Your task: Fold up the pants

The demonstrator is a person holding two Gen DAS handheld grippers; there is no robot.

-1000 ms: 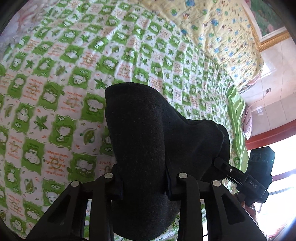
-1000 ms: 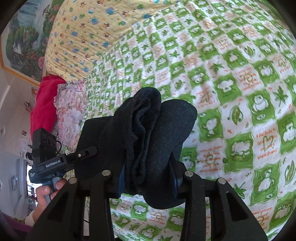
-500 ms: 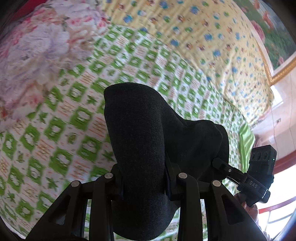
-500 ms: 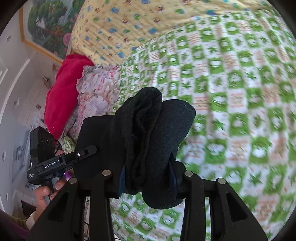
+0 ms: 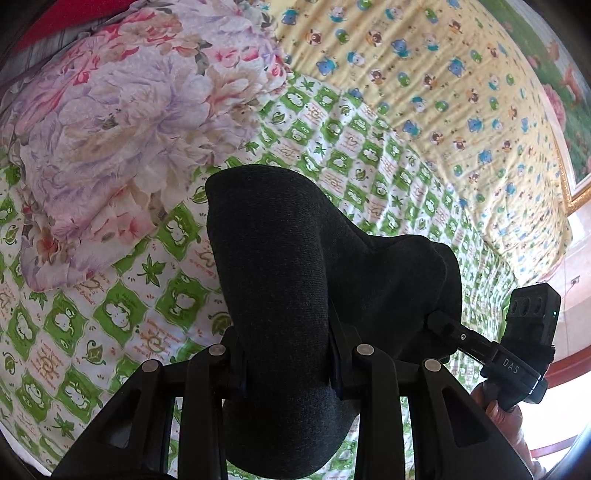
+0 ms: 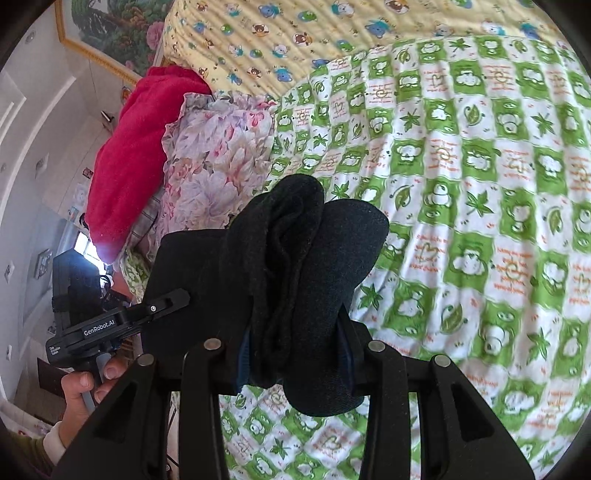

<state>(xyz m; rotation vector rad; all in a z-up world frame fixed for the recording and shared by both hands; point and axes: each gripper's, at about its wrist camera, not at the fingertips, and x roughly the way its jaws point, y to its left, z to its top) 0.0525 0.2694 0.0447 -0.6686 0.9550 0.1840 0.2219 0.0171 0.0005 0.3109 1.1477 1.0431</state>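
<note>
The dark charcoal pants (image 5: 280,280) are bunched in a thick fold and held up above the bed by both grippers. My left gripper (image 5: 286,363) is shut on one end of the fold. My right gripper (image 6: 293,352) is shut on the other end, where several layers (image 6: 295,258) stand up between the jaws. Each gripper shows in the other's view: the right one (image 5: 480,347) at the lower right, the left one (image 6: 122,321) at the lower left, with a hand below it. The fingertips are hidden by the cloth.
A green and white checked bedsheet (image 6: 480,184) covers the bed. A floral pillow (image 5: 110,122) and a red blanket (image 6: 133,147) lie at its left end. A yellow cartoon-print quilt (image 5: 443,92) lies along the far side, under a framed picture (image 6: 110,33).
Both grippers have swung left with the pants still held. The floral pillow and the red blanket have come into view. The grip on the cloth looks the same.
</note>
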